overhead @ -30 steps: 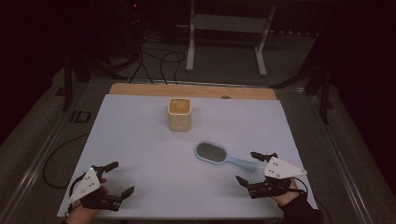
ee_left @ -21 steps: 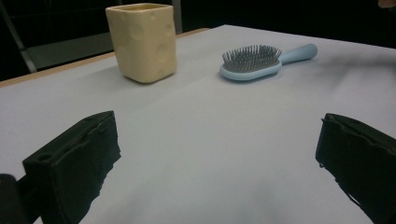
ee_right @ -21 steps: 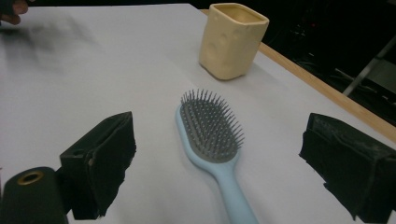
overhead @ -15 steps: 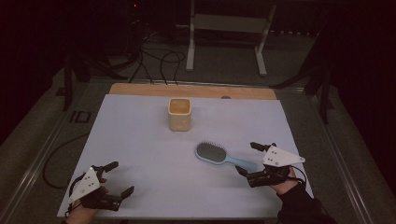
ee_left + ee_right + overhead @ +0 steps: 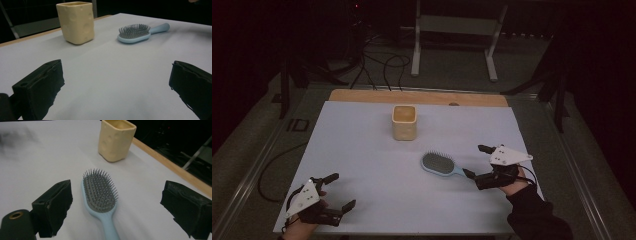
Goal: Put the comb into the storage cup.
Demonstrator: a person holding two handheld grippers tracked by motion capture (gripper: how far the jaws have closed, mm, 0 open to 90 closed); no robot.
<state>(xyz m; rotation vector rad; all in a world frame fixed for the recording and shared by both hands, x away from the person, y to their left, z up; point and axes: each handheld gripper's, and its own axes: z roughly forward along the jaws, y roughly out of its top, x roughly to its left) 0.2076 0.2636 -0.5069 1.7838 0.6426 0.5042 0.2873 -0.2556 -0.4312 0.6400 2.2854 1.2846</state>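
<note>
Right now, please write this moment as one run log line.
right tongs: open, astride hairbrush handle, not gripping | left tongs: open, idle over table | cup: upright, apart from brush

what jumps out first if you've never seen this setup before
The light blue hairbrush lying bristles up on the white table cover, right of centre, draws the eye first, with the right gripper open at the end of its handle, a jaw on either side. Behind it, toward the far edge, stands a pale yellow square cup. The left gripper sits open at the near left corner, apart from both things.
</note>
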